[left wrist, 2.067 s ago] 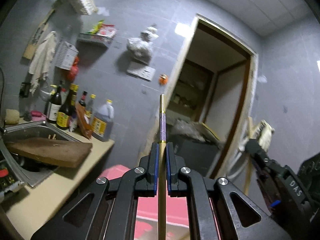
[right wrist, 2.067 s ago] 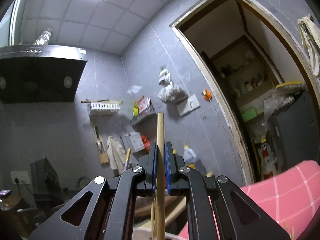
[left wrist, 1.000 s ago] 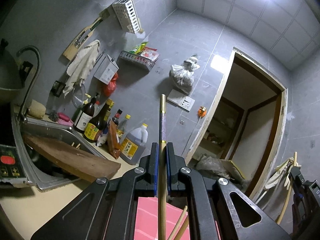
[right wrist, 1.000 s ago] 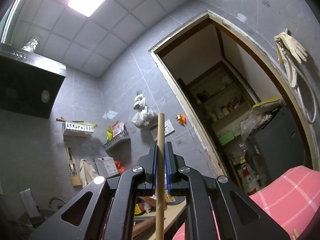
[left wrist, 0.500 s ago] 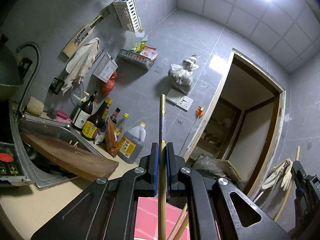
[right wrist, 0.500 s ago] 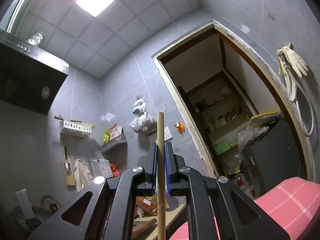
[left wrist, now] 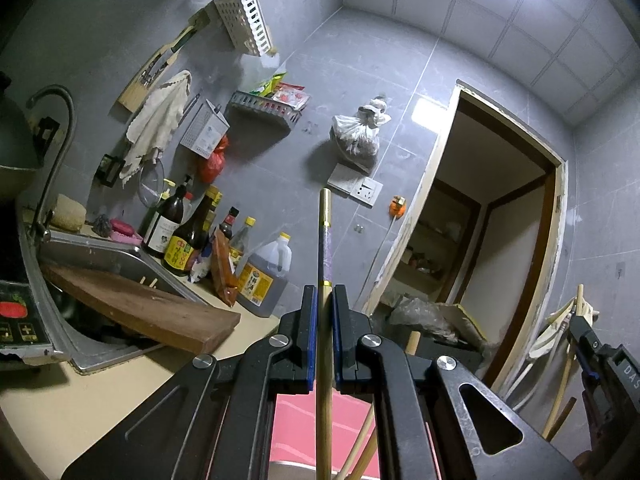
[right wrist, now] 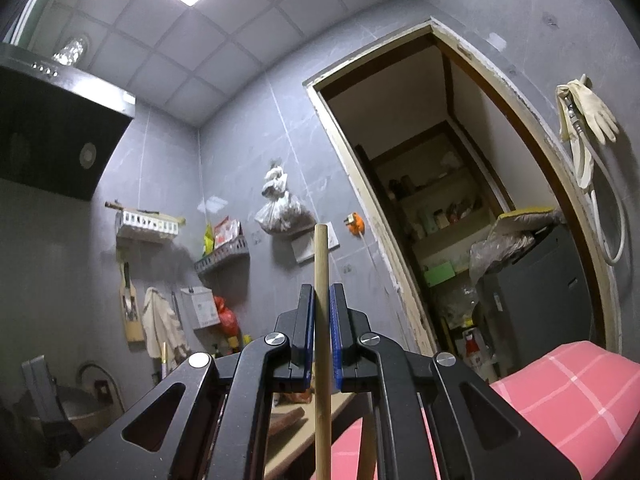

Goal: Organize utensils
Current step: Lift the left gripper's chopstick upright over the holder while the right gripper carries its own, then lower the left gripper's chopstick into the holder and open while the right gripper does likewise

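My left gripper (left wrist: 323, 300) is shut on a chopstick with a gold and purple end (left wrist: 324, 240), held upright and pointing at the ceiling. My right gripper (right wrist: 320, 300) is shut on a plain wooden chopstick (right wrist: 321, 264), also upright. The right gripper also shows at the right edge of the left wrist view (left wrist: 600, 364). More wooden chopsticks (left wrist: 366, 436) stand below the left gripper over a pink checked cloth (left wrist: 296, 420).
A sink (left wrist: 100, 248) holds a wooden cutting board (left wrist: 140, 312) at the left. Sauce bottles (left wrist: 188, 236) line the counter by the grey wall. A white utensil rack (left wrist: 244, 20) hangs on the wall. An open doorway (right wrist: 460, 220) lies to the right.
Both grippers have tilted upward, so more wall and ceiling show. Each chopstick stays gripped. The right gripper has slid lower at the edge of the left view.
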Action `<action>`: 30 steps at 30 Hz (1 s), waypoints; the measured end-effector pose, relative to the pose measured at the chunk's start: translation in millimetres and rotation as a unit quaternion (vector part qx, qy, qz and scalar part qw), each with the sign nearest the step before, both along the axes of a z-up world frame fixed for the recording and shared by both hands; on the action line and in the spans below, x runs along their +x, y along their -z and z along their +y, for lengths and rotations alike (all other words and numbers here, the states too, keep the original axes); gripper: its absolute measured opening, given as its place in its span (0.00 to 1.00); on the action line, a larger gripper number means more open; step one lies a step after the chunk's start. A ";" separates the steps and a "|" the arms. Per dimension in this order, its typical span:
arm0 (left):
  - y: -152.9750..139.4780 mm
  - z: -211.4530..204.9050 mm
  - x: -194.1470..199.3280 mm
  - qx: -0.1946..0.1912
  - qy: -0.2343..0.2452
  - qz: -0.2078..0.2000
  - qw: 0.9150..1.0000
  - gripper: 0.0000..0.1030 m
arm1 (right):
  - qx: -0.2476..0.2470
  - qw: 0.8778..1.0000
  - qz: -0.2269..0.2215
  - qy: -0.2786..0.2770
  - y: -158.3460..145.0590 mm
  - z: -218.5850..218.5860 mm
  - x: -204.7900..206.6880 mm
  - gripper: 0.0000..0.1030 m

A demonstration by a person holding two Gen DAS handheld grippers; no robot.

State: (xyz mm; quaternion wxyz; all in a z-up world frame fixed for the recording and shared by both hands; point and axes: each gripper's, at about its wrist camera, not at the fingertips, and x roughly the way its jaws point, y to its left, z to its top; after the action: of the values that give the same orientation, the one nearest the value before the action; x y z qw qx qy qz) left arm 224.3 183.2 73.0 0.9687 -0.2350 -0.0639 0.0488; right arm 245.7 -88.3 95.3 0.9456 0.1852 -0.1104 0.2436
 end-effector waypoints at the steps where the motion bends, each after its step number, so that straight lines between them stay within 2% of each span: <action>1: 1.4 -1.1 0.1 0.002 0.000 0.002 1.000 0.05 | -0.005 1.000 0.002 -0.002 1.2 0.4 -0.5 0.06; 13: 13.8 -27.3 -8.9 0.068 0.009 0.022 0.997 0.05 | -0.046 0.998 0.040 -0.030 17.4 -1.2 -4.7 0.06; 22: 25.4 -56.5 -6.0 0.126 0.040 0.057 0.990 0.05 | -0.072 0.994 0.073 -0.042 27.8 -2.0 -5.1 0.06; 30: 37.8 -61.6 -2.4 0.132 0.060 0.091 0.985 0.05 | -0.087 0.991 0.089 -0.049 33.2 -2.9 -7.4 0.07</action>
State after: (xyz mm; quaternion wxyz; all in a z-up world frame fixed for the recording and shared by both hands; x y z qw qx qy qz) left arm 221.9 121.6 35.2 0.9941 -0.1028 0.0334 0.0027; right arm 238.3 -91.2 62.1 0.9512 0.1286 0.0047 0.2805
